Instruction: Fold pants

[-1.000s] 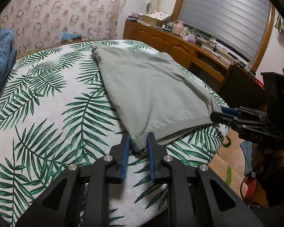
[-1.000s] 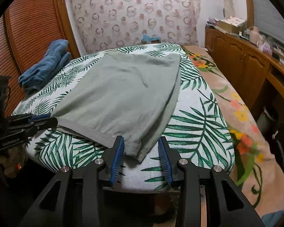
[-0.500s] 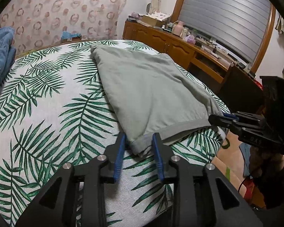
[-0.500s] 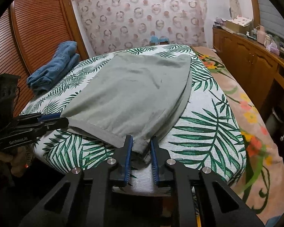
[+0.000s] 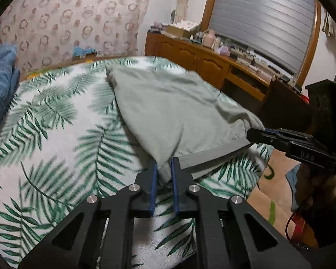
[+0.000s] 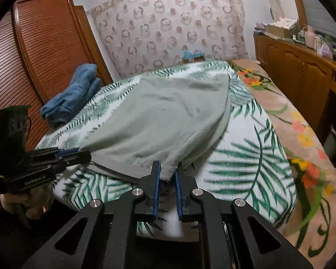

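Grey-green pants lie lengthwise on a palm-leaf bedspread, near hem end lifted off it. My left gripper is shut on the left corner of the hem. My right gripper is shut on the right corner of the same hem. The hem band hangs taut between them. In the left wrist view the right gripper holds its corner at the right. In the right wrist view the left gripper holds its corner at the left. The pants stay flat at the far end.
Folded blue jeans lie at the bed's far left by a wooden slatted wardrobe. A wooden sideboard with clutter runs along the right. A floral blanket covers the bed's right side. The bed edge is just below the grippers.
Both grippers closed on the hem corners and lifted the near end of the pants off the bedspread. The hem is now stretched between them.
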A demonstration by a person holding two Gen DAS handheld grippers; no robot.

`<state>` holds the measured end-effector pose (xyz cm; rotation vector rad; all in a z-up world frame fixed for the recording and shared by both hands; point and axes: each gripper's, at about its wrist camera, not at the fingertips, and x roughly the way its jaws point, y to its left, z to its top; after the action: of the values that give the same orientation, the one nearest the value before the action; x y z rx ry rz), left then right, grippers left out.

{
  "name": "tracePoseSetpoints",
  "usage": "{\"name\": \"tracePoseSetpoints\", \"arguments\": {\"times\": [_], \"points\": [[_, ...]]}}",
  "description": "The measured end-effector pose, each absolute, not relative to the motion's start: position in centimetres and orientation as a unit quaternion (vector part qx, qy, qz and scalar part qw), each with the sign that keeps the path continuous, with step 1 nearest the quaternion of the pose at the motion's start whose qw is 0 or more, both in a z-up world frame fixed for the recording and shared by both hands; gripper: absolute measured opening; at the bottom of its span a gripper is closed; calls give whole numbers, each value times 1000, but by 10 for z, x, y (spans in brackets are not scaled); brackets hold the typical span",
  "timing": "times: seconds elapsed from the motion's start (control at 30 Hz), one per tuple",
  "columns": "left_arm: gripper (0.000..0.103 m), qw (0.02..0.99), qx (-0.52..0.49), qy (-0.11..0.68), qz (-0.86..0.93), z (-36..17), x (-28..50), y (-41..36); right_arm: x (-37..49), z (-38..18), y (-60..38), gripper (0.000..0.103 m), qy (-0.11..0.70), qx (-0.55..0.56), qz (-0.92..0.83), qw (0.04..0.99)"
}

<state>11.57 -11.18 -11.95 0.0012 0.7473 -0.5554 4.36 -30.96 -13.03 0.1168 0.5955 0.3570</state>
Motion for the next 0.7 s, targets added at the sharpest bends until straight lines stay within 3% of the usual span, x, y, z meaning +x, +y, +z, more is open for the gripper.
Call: {"name": "tracePoseSetpoints", "arguments": {"times": [0.7], "points": [[9,936,-4,219,-276,35,97,-63,38,8,-281,10,132,11,248,960]]}}
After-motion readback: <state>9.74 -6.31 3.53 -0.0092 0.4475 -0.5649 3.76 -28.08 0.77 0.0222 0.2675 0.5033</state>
